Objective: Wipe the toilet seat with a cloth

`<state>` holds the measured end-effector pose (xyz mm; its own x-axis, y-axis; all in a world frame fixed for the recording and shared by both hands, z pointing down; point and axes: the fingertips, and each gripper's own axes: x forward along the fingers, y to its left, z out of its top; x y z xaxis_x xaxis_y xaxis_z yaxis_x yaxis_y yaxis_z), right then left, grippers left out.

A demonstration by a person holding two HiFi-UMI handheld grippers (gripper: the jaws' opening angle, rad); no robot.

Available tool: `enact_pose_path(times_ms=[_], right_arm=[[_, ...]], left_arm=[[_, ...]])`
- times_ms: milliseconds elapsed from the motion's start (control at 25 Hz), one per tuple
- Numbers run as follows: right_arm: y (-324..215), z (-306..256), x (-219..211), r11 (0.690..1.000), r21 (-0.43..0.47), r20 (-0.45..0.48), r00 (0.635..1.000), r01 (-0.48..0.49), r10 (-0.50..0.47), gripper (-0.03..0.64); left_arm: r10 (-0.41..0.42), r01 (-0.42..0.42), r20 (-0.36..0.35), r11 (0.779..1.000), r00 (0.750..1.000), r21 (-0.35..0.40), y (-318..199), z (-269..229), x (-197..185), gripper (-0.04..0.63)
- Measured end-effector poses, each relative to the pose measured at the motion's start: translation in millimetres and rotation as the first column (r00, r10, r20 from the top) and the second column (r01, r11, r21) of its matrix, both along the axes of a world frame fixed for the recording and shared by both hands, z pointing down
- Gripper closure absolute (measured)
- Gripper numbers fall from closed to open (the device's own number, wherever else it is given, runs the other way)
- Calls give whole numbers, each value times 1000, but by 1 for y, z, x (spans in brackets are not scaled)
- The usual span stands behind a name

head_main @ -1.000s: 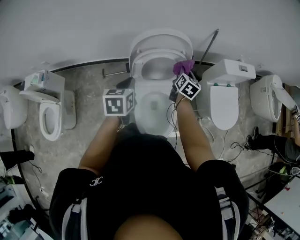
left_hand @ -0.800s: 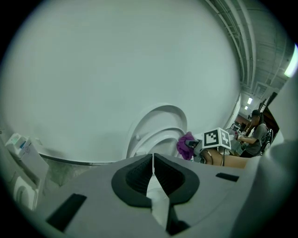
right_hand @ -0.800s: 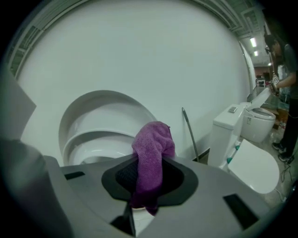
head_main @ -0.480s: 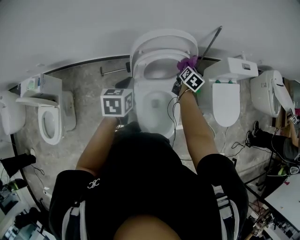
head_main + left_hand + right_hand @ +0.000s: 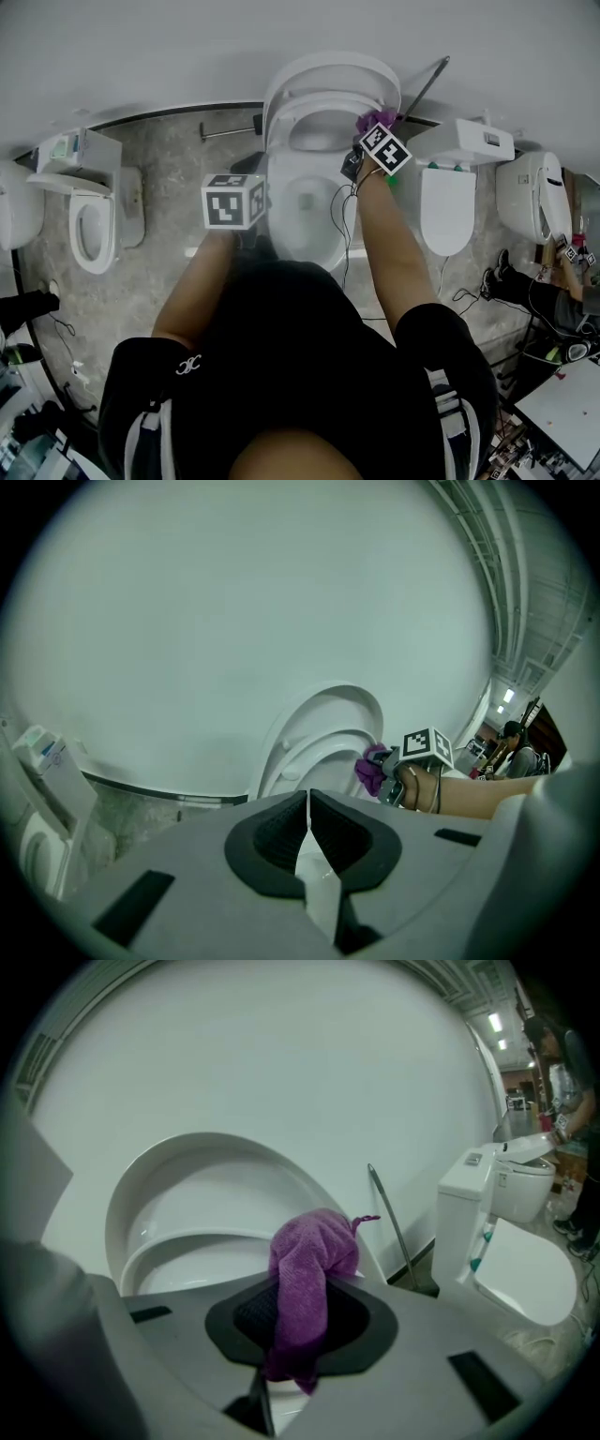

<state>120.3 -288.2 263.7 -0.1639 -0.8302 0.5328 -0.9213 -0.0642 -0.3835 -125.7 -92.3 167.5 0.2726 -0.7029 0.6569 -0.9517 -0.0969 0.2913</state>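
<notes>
The purple cloth (image 5: 309, 1269) is bunched and pinched between the pads of the right gripper (image 5: 302, 1321), its loose end poking up past the jaws. It sits at the right edge of the toilet seat (image 5: 319, 117), near the back, where the ring meets the raised lid (image 5: 328, 75). No view shows for sure whether the cloth presses on the seat or is just beside it. The left gripper (image 5: 307, 827) has its jaws together with nothing between them, and it hangs over the left edge of the bowl (image 5: 305, 206), taking no part.

My reading is that the wipe is at its start or in an early pass. The cloth is in hand and brought to the seat, no streak or wet mark tells how much is covered, and the front and left of the ring look left to do.

The head view alone gives the layout: both arms, plus other toilets standing on the floor (image 5: 169, 159) to either side. Only the gripper views show the jaws. The left gripper view catches the cloth side-on against the seat's right edge, and the right gripper view adds a thin rod (image 5: 394, 1227) leaning on the wall
</notes>
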Motion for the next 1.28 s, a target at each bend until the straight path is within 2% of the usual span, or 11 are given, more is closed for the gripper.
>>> enact_pose_path(times_ms=[160, 400, 600, 720, 800, 880, 1000, 1040, 1280], right_arm=[[0, -11, -16, 998, 36, 8, 999, 44, -45, 537], [1, -34, -47, 992, 76, -29, 995, 101, -99, 537], [8, -53, -91, 959, 135, -88, 967, 251, -240, 537], [15, -58, -119, 923, 152, -158, 930, 355, -332, 537], [21, -57, -138, 891, 146, -215, 893, 430, -396, 537], [31, -52, -164, 841, 125, -274, 833, 526, -481, 537], [46, -34, -203, 748, 72, -341, 721, 660, -603, 537], [49, -28, -211, 730, 56, -349, 698, 682, -625, 537], [61, -1, -235, 702, 12, -319, 668, 712, -672, 537]], left_arm=[[-36, 36, -1, 999, 999, 10, 10, -4, -5, 586], [-97, 97, -1, 995, 995, 23, 22, -12, -20, 586], [-133, 133, 7, 991, 991, 16, 37, -12, -23, 586], [-158, 158, 10, 987, 987, 18, 47, -13, -26, 586], [-179, 178, 9, 984, 984, 18, 54, -13, -31, 586], [-201, 200, 8, 980, 980, 13, 61, -11, -39, 586], [-226, 226, 3, 974, 974, 8, 67, -9, -48, 586], [-233, 233, 0, 973, 973, 9, 69, -9, -51, 586], [-272, 271, -14, 962, 962, -16, 82, 3, -72, 586]])
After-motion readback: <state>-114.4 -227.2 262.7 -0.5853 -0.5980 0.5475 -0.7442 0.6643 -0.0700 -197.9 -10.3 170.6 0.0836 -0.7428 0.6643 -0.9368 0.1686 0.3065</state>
